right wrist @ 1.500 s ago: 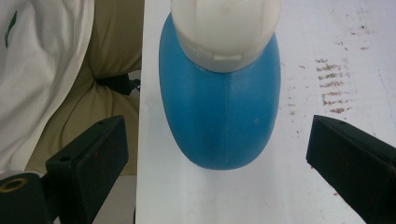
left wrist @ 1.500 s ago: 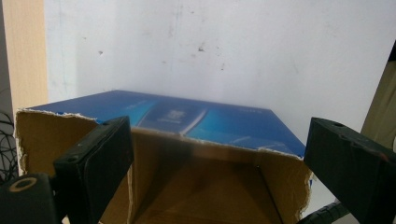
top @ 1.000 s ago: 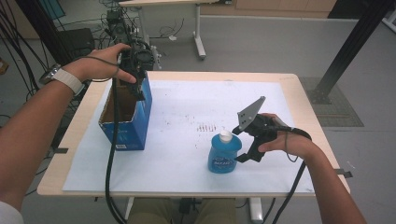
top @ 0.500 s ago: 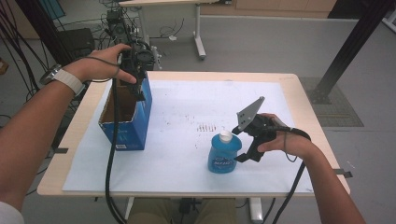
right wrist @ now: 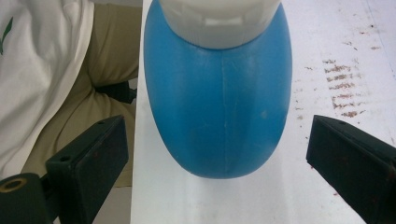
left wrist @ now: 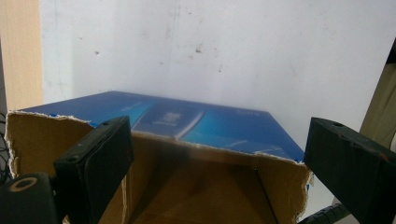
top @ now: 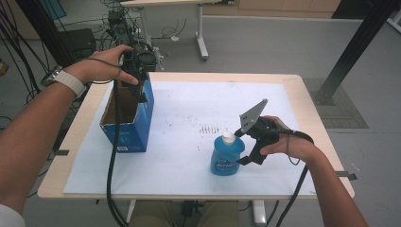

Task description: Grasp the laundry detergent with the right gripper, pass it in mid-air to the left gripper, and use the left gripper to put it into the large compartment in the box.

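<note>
Bottle [top: 227, 155], blue with a white cap, stood upright on the white sheet near the table's [top: 312, 101] front edge. Right claw [top: 246, 147] sat just beside it, jaws spread wide and not touching. Left claw [top: 140, 90] hung spread above the open blue box's [top: 140, 126] far end.

I see bottle [right wrist: 219, 107]: smooth blue plastic, faint sheen | box [left wrist: 159, 177]: glossy blue print, raw torn cardboard (rough edge) | table [top: 302, 94]: matt wood rim, white paper.
</note>
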Demonstrator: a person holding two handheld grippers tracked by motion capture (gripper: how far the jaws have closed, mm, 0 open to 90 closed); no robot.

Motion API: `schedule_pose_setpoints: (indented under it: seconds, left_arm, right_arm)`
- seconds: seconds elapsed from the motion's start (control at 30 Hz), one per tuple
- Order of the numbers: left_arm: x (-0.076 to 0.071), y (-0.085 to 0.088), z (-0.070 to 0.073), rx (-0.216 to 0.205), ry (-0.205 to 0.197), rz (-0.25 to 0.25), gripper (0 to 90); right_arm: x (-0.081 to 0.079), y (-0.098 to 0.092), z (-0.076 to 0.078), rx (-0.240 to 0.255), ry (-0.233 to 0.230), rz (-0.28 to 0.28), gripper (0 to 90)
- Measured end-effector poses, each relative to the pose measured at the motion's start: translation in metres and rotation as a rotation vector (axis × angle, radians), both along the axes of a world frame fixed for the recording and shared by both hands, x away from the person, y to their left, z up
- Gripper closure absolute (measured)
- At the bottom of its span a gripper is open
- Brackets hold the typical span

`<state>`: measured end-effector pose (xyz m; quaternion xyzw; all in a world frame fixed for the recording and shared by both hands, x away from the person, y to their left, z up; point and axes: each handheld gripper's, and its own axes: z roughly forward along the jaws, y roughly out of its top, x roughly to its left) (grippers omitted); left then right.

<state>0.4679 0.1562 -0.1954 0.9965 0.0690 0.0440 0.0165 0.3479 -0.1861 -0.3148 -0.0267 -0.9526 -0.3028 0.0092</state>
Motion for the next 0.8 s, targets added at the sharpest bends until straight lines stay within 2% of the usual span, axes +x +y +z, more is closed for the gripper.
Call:
schedule_pose_setpoints:
  seconds: [0.27, 0.8]
  left_arm:
    - [0.0009, 0.0023, -0.0045, 0.004, 0.015, 0.007, 8.7]
    - [0.0027, 0.0049, -0.0045, 0.009, 0.016, 0.010, 8.8]
  right_arm:
    - [0.0007, 0.0005, -0.0013, 0.003, -0.001, 0.002, 5.5]
    - [0.0011, 0.0011, -0.0006, -0.005, 0.005, -0.003, 5.6]
